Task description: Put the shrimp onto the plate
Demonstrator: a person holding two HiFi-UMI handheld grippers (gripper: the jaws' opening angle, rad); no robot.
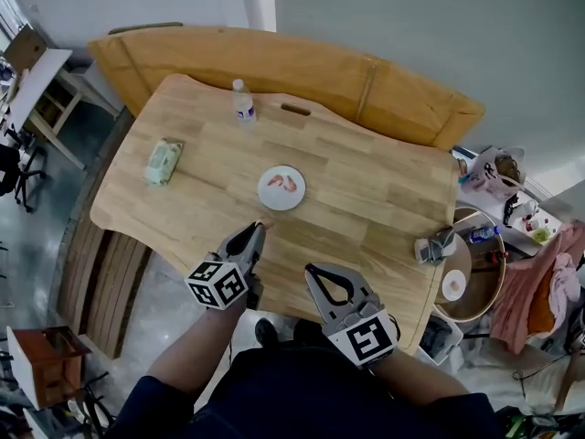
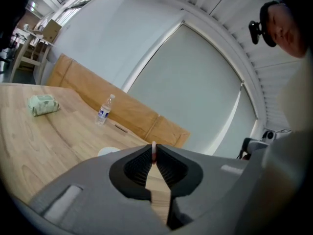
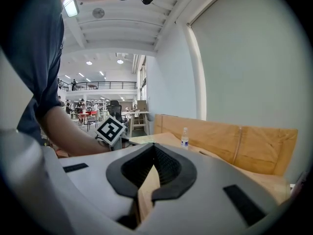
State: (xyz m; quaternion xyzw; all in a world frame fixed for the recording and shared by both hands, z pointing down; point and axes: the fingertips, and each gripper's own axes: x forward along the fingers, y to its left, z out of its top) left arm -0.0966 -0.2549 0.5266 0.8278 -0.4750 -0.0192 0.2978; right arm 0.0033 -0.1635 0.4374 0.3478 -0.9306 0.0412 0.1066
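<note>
A white plate (image 1: 281, 188) stands at the middle of the wooden table (image 1: 366, 190), with pink shrimp (image 1: 283, 182) lying on it. My left gripper (image 1: 260, 228) is over the table's near edge, just in front of the plate. In the left gripper view its jaws are closed on a thin pink-and-white shrimp piece (image 2: 153, 152) that sticks up between the tips, and the plate's rim (image 2: 108, 151) shows past them. My right gripper (image 1: 311, 271) hovers off the near edge, to the right. Its jaws (image 3: 154, 147) meet with nothing between them.
A clear water bottle (image 1: 242, 101) stands at the table's far side. A green packet (image 1: 164, 161) lies at the left. A grey object (image 1: 434, 245) sits at the right edge. An orange bench (image 1: 274, 62) runs behind the table. A round side table (image 1: 475, 277) stands to the right.
</note>
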